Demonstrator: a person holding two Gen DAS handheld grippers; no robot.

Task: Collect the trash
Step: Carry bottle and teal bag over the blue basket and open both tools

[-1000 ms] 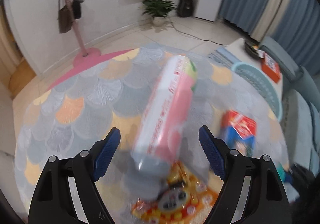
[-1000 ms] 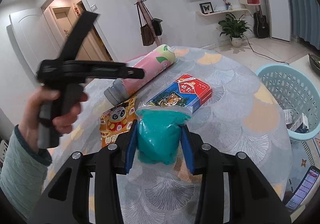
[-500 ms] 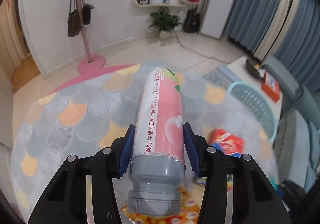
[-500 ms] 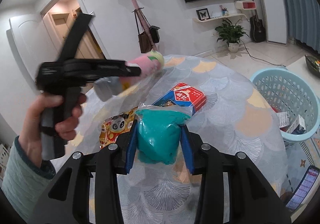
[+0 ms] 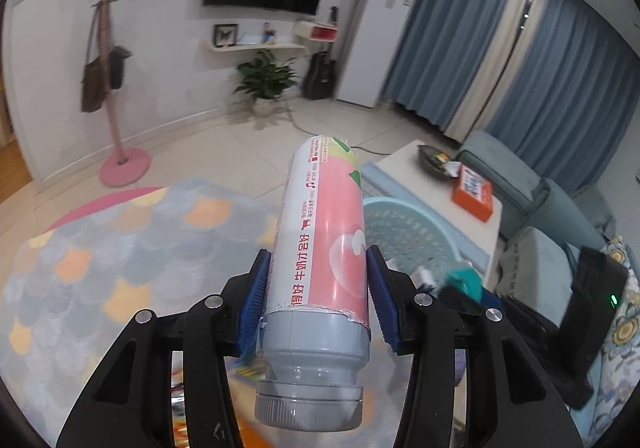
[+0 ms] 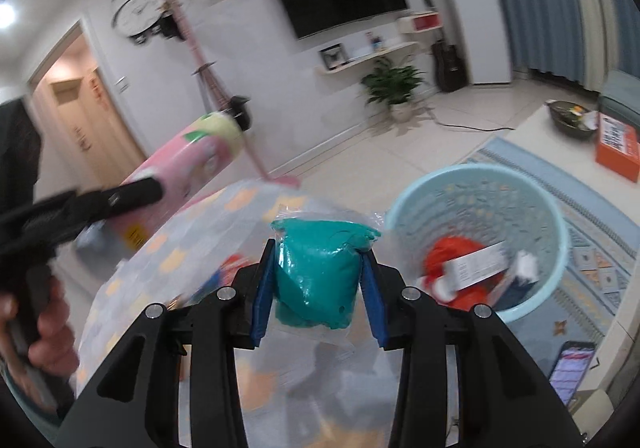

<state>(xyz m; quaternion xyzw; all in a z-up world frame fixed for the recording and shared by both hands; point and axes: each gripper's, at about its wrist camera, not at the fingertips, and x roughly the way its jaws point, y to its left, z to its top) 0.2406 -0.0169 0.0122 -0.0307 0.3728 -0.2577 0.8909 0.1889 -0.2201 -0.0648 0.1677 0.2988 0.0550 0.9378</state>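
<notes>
My left gripper (image 5: pixel 316 300) is shut on a tall pink bottle with a grey cap (image 5: pixel 320 272), held in the air above the round table; it also shows in the right wrist view (image 6: pixel 188 164). My right gripper (image 6: pixel 318 284) is shut on a clear bag of teal stuff (image 6: pixel 316 280), lifted above the table edge. A light blue basket (image 6: pixel 552 216) stands on the floor to the right, holding red and white trash; the left wrist view shows it (image 5: pixel 404 228) behind the bottle.
The round table (image 5: pixel 100 260) has a scale-pattern cloth, with a red-blue box (image 6: pixel 228 268) on it. A low white table (image 5: pixel 412 164) carries an orange box (image 5: pixel 472 190). A sofa (image 5: pixel 560 208) is at right, a pink coat stand (image 5: pixel 116 120) at left, a phone (image 6: pixel 570 368) on the floor.
My left gripper has closed on the pink bottle and lifted it off the table. My right gripper has raised the teal bag and swung toward the basket.
</notes>
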